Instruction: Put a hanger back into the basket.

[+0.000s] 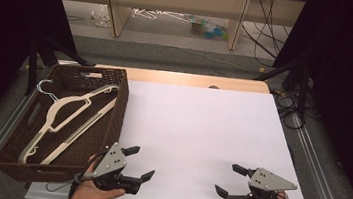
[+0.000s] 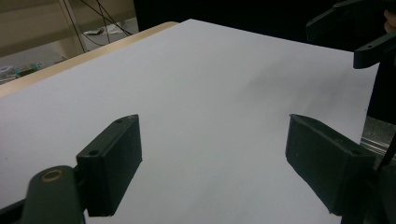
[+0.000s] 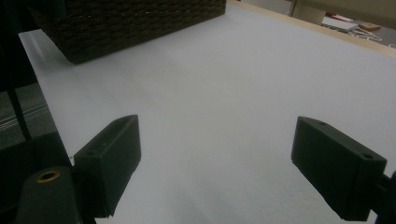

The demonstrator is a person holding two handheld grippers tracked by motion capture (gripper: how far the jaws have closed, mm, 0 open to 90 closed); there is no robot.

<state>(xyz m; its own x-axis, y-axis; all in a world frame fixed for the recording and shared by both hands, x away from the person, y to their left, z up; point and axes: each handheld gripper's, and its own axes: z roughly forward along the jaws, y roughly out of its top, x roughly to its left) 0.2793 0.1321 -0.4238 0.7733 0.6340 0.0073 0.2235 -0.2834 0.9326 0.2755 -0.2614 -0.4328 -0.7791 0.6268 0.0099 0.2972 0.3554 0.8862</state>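
Both pairs of jaws sit at the bottom of the frame in the high view, spread wide with nothing between them. I have the left gripper (image 1: 143, 163) low over the white surface (image 1: 201, 127) at lower left, and the right gripper (image 1: 229, 180) mirrors it at lower right, well apart, each pointing in toward the middle. From the left gripper view its jaws frame bare white sheet, with the other gripper's jaws at the upper right corner; from the right gripper view the jaws frame white sheet too, with the brown woven wall at upper left.

I read this as a ready pose: jaws parted so either tool can close on something at once.

Outward to the left of the frame stands the wicker basket (image 1: 118, 110), and inside it lie the cream hangers (image 1: 70, 112), stacked slantwise with their wire hooks toward the far left corner. My left gripper is nearest, just beside the basket's near right corner, so I judge it the likelier one to reach in.
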